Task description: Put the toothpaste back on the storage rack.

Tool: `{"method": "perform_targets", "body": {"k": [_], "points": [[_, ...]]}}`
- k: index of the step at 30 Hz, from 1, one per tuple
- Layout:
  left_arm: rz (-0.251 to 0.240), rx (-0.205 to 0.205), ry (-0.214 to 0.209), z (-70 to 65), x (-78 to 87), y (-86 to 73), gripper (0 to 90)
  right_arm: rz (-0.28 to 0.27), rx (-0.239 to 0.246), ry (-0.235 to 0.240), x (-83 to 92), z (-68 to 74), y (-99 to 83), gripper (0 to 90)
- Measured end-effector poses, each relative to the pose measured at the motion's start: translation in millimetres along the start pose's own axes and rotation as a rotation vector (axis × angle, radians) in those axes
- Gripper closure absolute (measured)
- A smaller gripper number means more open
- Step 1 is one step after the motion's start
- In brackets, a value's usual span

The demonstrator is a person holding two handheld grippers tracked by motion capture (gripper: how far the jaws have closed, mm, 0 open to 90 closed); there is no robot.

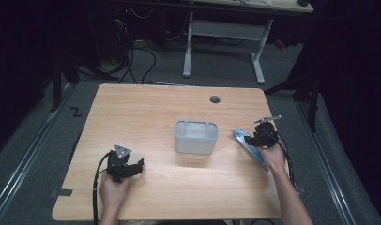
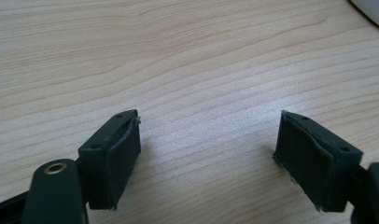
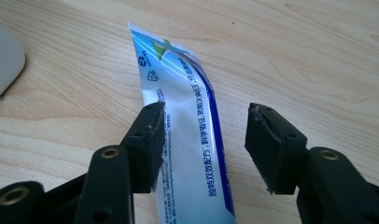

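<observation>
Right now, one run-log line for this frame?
left gripper: open, idle | right gripper: open, straddling tube | bin: mid-table

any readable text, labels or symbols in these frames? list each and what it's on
Tube, between the open jaws of the right gripper: a recycling symbol and a triangle mark near its crimped end.
Same tube: lines of Chinese characters along its length, too small to read.
Container: no legible text.
Left gripper, table: none.

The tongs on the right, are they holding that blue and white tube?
Not yet. The right tongs are open around the tube lying on the table; one jaw touches its edge, the other is apart. The left tongs are open, holding nothing.
</observation>
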State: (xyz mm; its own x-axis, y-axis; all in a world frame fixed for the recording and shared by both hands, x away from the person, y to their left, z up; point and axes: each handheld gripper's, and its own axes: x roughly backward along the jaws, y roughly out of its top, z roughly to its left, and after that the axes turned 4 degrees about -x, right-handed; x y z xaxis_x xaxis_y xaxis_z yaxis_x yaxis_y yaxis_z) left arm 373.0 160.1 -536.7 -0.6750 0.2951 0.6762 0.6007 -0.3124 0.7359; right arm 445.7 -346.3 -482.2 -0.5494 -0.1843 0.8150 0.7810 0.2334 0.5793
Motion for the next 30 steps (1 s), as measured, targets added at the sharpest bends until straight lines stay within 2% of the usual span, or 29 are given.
{"method": "perform_targets", "body": {"k": [5,15,30], "points": [[-0.001,0.000,0.001,-0.1,-0.1,0.0,22.5,0.021,-0.007,0.009,-4.3,-1.2,-0.2,47.5],[0.000,0.000,0.000,0.0,0.0,0.0,22.5,0.058,-0.026,0.071,-12.4,0.3,0.2,49.1],[-0.001,0.000,0.001,-0.1,-0.1,0.0,22.5,0.084,-0.012,0.056,-13.9,3.7,1.9,50.4]]}}
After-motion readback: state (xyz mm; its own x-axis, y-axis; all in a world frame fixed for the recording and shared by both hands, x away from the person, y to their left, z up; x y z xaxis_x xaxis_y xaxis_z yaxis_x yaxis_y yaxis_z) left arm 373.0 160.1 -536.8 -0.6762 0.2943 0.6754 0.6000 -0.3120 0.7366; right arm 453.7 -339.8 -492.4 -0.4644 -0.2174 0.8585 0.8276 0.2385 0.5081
